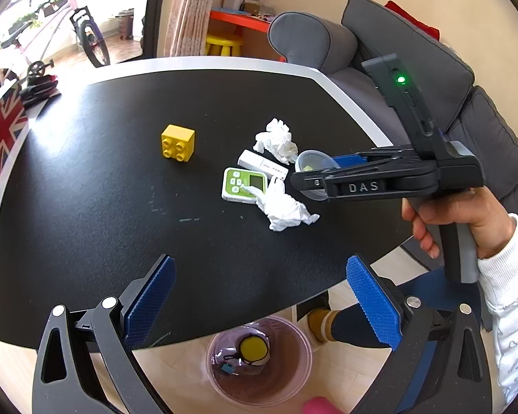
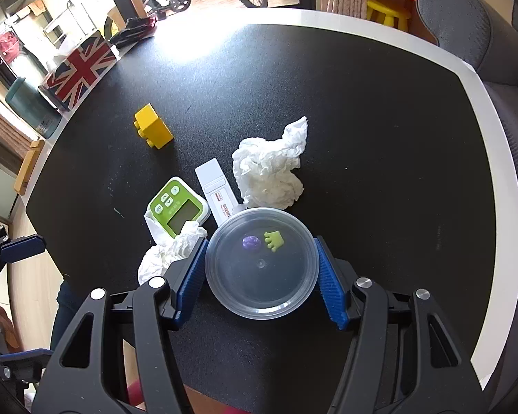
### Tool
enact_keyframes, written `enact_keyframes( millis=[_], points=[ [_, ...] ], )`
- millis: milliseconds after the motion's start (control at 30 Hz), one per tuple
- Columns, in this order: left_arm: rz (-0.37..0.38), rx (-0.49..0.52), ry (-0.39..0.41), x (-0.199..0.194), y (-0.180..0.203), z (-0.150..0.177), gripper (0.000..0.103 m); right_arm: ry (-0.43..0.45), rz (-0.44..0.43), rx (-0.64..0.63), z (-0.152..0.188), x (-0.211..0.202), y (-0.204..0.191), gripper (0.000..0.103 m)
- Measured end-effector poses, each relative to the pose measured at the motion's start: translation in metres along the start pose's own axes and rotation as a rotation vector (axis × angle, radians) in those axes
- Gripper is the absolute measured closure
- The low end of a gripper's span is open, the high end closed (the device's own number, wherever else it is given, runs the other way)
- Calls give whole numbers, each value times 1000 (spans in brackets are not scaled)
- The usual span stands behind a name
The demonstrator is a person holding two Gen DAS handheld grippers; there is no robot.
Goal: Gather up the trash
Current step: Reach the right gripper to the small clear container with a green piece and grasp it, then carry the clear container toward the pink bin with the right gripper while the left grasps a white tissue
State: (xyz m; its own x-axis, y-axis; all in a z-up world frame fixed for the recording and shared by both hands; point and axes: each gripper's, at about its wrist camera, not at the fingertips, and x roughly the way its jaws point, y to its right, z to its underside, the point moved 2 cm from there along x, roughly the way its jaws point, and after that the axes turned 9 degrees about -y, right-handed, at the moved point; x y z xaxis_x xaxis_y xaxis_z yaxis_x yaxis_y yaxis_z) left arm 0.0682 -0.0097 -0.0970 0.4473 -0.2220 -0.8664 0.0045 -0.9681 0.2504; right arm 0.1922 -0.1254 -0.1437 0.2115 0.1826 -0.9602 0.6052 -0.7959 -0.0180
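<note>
Right jaws: right gripper (image 2: 260,269) half closed, one blue pad on each side of a clear round tub (image 2: 261,263); pads at or just beside its rim, firm pressure not certain.
Left jaws: left gripper (image 1: 259,303) wide apart, nothing between them, hanging over the near table edge.
Tub: stands on the black table (image 2: 362,120); a purple bit and a green bit lie inside.
Tissues: one crumpled tissue (image 2: 271,169) just beyond the tub, another tissue wad (image 2: 162,255) beside the left pad, partly over a green timer (image 2: 178,210).
Other items: white stick (image 2: 216,186), yellow block (image 2: 153,131).
Bin: pink bucket (image 1: 259,358) on the floor below the table edge, already holding some items.
Step in hand: probably gripping the tub.
Next move: calls for a firm squeeze, a level lift, then carrying it over the bucket.
</note>
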Motion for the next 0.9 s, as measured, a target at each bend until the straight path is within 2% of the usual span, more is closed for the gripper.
enact_keyframes(
  millis=[300, 767, 867, 900],
  points=[
    [0, 8, -18, 17, 9, -15, 8, 24, 18, 23, 4, -16, 10, 43],
    [22, -55, -76, 63, 10, -38, 8, 55, 30, 59, 11, -28, 29, 43],
    [28, -68, -78, 70, 10, -40, 8, 57, 30, 62, 11, -29, 32, 43],
    [31, -67, -81, 71, 11, -40, 13, 58, 30, 63, 11, -30, 33, 43]
  ],
)
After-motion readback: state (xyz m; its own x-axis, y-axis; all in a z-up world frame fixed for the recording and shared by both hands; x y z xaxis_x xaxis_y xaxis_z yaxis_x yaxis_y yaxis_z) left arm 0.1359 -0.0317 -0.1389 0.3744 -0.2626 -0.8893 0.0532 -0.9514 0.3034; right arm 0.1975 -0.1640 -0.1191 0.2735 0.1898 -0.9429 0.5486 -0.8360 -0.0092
